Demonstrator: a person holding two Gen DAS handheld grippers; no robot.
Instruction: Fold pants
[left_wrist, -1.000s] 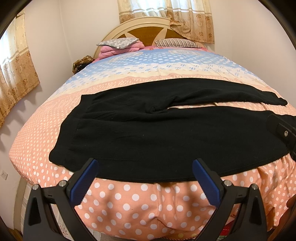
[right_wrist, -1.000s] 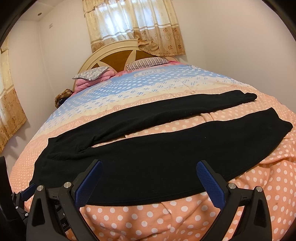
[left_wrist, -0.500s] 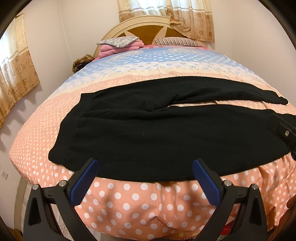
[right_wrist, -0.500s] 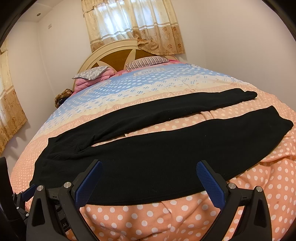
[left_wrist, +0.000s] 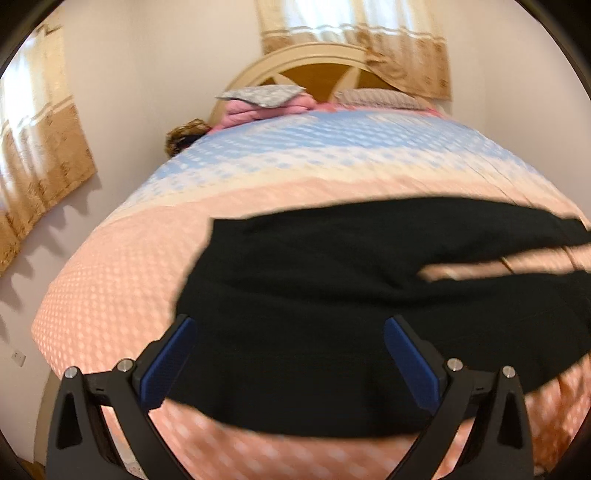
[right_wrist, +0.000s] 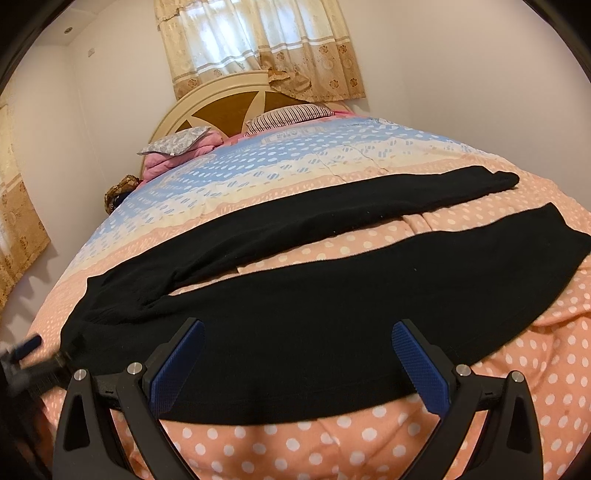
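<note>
The bed (right_wrist: 369, 439) carries black pants (right_wrist: 332, 317) spread flat near its front edge, legs parted. They look soft, limp and light; pinch waistband or cuff edges. Left gripper (left_wrist: 288, 358) and right gripper (right_wrist: 295, 362) hover wide, empty. The left view is blurred, cutting off the cuffs.

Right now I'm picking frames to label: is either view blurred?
Left wrist view: motion-smeared, the pants edges and the bedspread dots streaked. Right wrist view: sharp on both, only the left gripper at its edge blurred.
</note>
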